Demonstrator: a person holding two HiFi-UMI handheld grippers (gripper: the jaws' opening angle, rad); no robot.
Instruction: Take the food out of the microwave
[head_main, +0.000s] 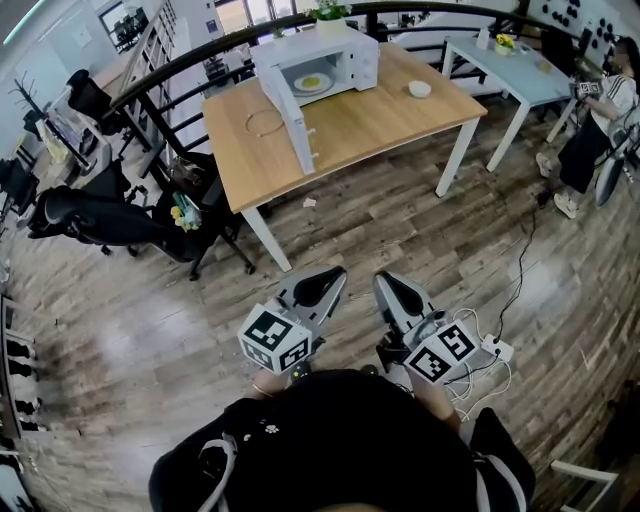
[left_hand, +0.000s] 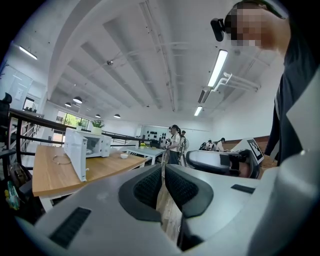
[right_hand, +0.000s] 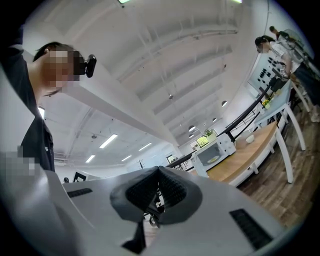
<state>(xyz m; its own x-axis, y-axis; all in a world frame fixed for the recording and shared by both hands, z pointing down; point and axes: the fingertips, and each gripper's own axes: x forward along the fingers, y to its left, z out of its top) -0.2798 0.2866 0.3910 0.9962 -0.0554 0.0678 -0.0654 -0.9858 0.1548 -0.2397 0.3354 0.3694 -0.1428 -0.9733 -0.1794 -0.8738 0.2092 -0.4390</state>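
A white microwave (head_main: 318, 62) stands at the far side of a wooden table (head_main: 370, 120), its door (head_main: 290, 118) swung wide open. Inside lies a plate with yellow food (head_main: 311, 82). Both grippers hang close to my body, far from the table, over the floor. My left gripper (head_main: 325, 285) is shut with nothing in it, and so is my right gripper (head_main: 397, 290). In the left gripper view the shut left gripper (left_hand: 163, 172) points past the microwave (left_hand: 95, 145). In the right gripper view the right gripper (right_hand: 159, 181) is shut, and the microwave (right_hand: 215, 152) with the food (right_hand: 213, 160) is far off.
A small white bowl (head_main: 420, 89) and a loop of cable (head_main: 265, 123) lie on the table. Black office chairs (head_main: 110, 220) stand left of it. A second, pale table (head_main: 510, 65) and a person (head_main: 595, 130) are at the right. Cables and a power strip (head_main: 495, 348) lie on the floor by my right.
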